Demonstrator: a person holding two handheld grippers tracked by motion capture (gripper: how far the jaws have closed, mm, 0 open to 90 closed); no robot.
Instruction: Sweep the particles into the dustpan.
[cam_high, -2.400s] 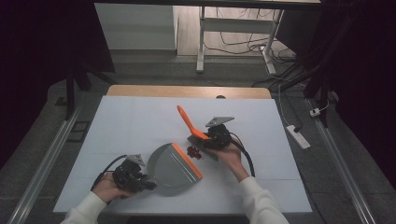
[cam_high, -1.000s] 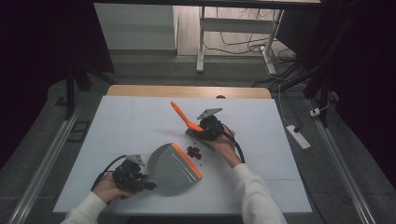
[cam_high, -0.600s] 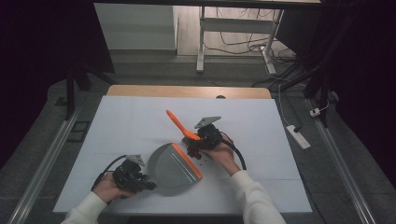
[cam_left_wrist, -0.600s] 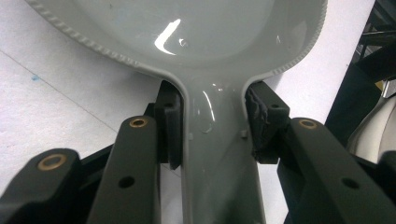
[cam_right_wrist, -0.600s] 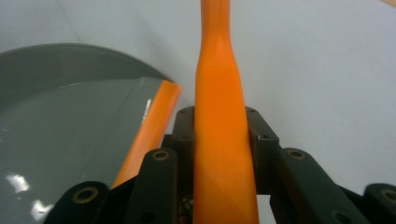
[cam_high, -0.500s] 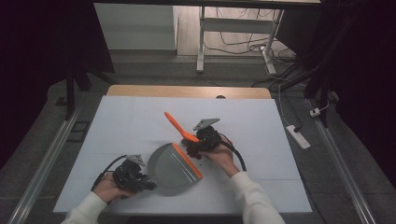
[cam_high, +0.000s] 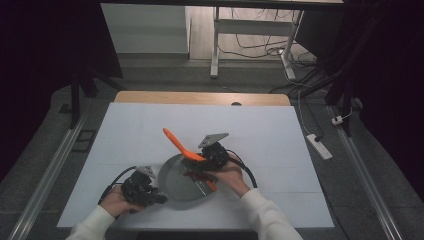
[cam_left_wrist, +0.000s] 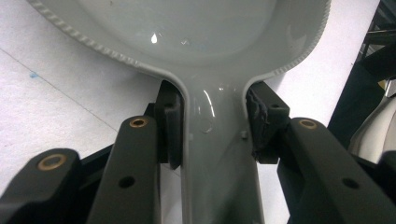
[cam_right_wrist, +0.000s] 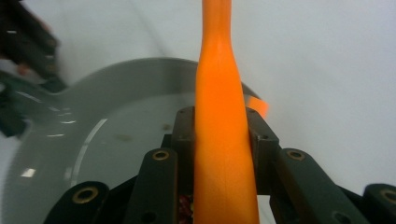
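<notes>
- Grey dustpan (cam_high: 180, 177) with an orange front edge
- Orange brush handle (cam_high: 176, 142)
- Dark red bits (cam_high: 192, 173) on the pan
- White table cover (cam_high: 150, 125)
- Black jaws

1. In the high view the white-covered rectangular table (cam_high: 260, 130) is evenly and softly lit from above, while the floor and surroundings fall off into deep darkness, darkest at the left and right edges.
2. In the left gripper view the glossy grey plastic dustpan (cam_left_wrist: 205, 42) carries small bright glints; focus is sharp.
3. In the right gripper view the smooth orange plastic brush handle (cam_right_wrist: 219, 116) is crisp near the jaws, but the background and left edge are blurred.
</notes>
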